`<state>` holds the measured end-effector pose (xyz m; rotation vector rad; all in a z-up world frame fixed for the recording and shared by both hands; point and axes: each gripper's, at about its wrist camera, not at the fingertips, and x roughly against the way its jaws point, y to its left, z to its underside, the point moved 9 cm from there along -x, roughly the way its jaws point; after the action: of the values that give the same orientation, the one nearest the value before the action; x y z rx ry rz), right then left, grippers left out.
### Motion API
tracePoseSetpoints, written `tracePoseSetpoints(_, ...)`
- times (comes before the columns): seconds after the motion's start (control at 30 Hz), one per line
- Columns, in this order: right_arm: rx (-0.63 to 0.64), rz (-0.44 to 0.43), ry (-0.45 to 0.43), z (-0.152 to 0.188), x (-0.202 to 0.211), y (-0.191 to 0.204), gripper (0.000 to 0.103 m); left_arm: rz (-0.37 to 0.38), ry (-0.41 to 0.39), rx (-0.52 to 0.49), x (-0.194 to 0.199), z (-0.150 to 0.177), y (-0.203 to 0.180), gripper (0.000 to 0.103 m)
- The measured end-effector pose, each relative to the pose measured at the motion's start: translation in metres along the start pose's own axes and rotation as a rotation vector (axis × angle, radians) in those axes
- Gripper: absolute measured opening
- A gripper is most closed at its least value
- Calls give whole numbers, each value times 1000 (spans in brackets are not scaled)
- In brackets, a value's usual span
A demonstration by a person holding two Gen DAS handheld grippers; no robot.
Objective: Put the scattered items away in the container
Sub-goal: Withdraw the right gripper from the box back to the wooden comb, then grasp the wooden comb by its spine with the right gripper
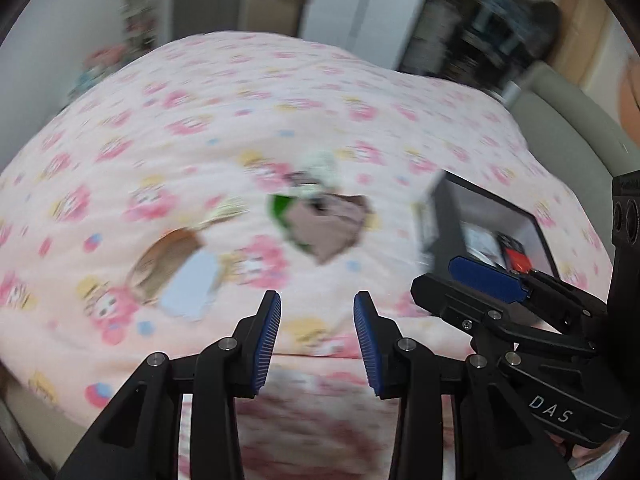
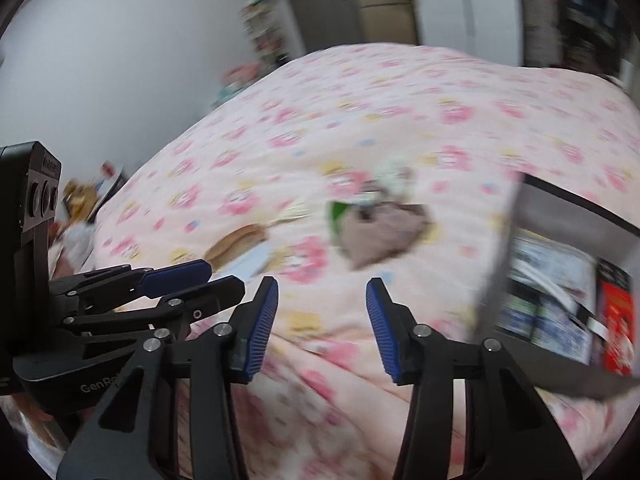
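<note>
Pink cartoon-print bedspread (image 1: 280,92): scattered items (image 1: 320,220) lie mid-bed, blurred; grey container (image 1: 496,216) beside them, partly filled. Left gripper (image 1: 317,336) and right gripper (image 2: 322,328) both gape, empty.

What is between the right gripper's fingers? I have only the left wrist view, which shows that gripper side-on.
Observer: Nothing. The right wrist view shows the right gripper open over bare bedspread.
Reviewer: And the container's near part, which that gripper hides from me?
Observer: Inside the container, that part holds printed packs, too blurred to read.
</note>
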<state>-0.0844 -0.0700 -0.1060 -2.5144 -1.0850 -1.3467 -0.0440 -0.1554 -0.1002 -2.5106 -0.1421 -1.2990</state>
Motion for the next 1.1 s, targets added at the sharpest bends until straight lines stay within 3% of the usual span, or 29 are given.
tracePoseSetpoints(0.17,70,-65,103,-12,-67,45,47,16,-1,250,-16,1,81,34)
tracePoseSetpoints(0.27,85,-56,145,-18,-103,51,47,-65,22,318,-32,4,126,34)
tracePoseSetpoints(0.47,160,-30,236,-24,-167,57,47,-70,86,451,-65,19,185,34)
tracePoseSetpoints(0.63,167,-111,345,-22,-218,64,47,-60,132,517,-95,23,210,34)
tracePoseSetpoints(0.97,221,-61,397,-33,-285,60,52,-25,158,577,-125,25,223,34)
tracePoseSetpoints(1.1,169,-170,412,-33,-299,67,54,-35,159,582,-129,24,222,32)
